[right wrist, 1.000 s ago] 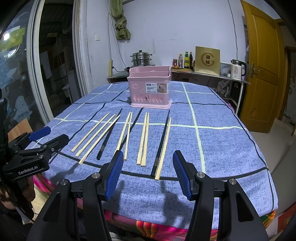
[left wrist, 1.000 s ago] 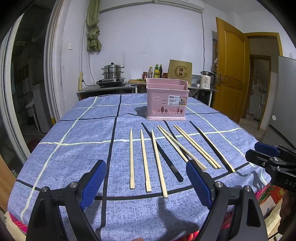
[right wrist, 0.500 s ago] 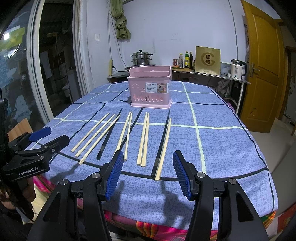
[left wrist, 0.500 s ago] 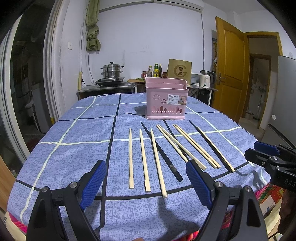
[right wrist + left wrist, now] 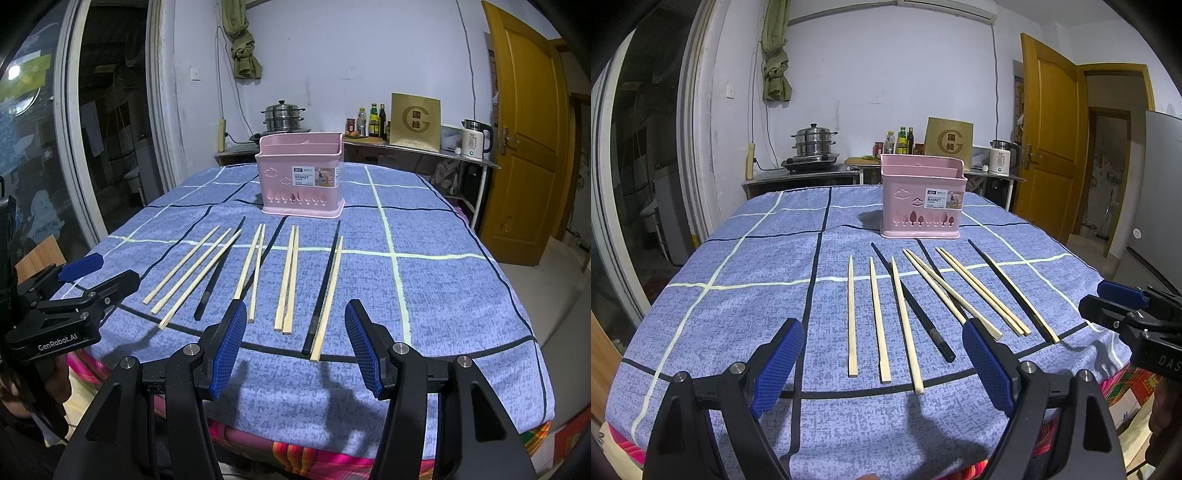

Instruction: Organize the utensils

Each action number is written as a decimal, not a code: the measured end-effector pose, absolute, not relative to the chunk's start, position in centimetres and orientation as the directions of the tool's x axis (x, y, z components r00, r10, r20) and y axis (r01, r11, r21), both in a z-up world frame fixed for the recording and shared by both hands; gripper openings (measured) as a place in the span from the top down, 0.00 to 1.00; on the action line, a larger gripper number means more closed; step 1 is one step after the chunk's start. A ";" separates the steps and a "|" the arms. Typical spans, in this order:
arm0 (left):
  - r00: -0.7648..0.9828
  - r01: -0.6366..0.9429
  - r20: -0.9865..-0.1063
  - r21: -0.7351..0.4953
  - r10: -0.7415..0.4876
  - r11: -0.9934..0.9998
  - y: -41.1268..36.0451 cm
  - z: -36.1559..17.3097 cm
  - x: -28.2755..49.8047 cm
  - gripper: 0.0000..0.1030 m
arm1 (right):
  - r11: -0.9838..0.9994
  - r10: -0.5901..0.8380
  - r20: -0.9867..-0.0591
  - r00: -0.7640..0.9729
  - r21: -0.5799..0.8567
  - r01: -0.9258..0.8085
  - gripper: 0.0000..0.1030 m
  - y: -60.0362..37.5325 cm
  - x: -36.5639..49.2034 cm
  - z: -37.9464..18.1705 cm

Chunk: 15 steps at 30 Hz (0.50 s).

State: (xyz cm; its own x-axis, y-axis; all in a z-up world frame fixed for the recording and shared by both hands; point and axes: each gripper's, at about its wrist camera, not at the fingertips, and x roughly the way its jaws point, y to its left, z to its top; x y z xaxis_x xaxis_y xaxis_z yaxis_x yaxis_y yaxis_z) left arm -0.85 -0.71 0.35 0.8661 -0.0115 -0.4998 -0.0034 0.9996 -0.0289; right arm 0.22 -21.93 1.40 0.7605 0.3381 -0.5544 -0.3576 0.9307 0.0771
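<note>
Several pale wooden chopsticks [image 5: 852, 317] [image 5: 290, 280] and three black chopsticks [image 5: 916, 306] [image 5: 325, 280] lie side by side on the blue checked tablecloth [image 5: 746, 295] [image 5: 443, 295]. Behind them stands a pink utensil basket [image 5: 921, 199] [image 5: 302, 173], upright with nothing showing above its rim. My left gripper [image 5: 882, 356] hovers open over the table's near edge, facing the left chopsticks. My right gripper [image 5: 295, 341] is open too, low before the right chopsticks. Each gripper shows in the other's view at the side: the right gripper [image 5: 1123, 306], the left gripper [image 5: 96, 275].
A counter against the back wall holds a steel steamer pot [image 5: 813, 142], bottles [image 5: 903, 142], a brown box [image 5: 948, 142] and a white kettle [image 5: 1001, 160]. A yellow door [image 5: 1049, 147] stands at right. A glass sliding door [image 5: 107, 129] is at left.
</note>
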 end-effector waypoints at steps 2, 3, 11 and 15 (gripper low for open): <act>0.865 0.001 -0.502 -0.033 -0.017 0.999 -0.7 0.3 -0.8 0.15 | 0.931 0.338 -0.553 0.761 0.076 -0.358 0.45 -21.9 0.1 1.3; 0.864 0.002 -0.504 -0.034 -0.019 0.999 -0.8 0.3 -0.8 0.15 | 0.931 0.338 -0.553 0.761 0.076 -0.358 0.45 -21.9 0.1 1.3; 0.833 0.033 -0.549 -0.059 -0.060 0.998 -0.5 -0.1 0.9 0.15 | 0.930 0.336 -0.560 0.758 0.069 -0.361 0.45 -21.5 1.0 1.4; 0.805 0.057 -0.587 -0.065 -0.085 0.996 -0.5 -0.4 2.9 0.15 | 0.926 0.339 -0.560 0.756 0.059 -0.372 0.45 -21.4 2.1 1.6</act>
State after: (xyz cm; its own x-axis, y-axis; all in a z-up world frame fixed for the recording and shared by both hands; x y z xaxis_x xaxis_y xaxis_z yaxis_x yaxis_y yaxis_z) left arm 2.88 -0.48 -0.43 0.8052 -0.0846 -0.5869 0.0573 0.9962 -0.0649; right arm 2.10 -21.38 1.57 0.7561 0.3389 -0.5599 -0.3717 0.9265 0.0588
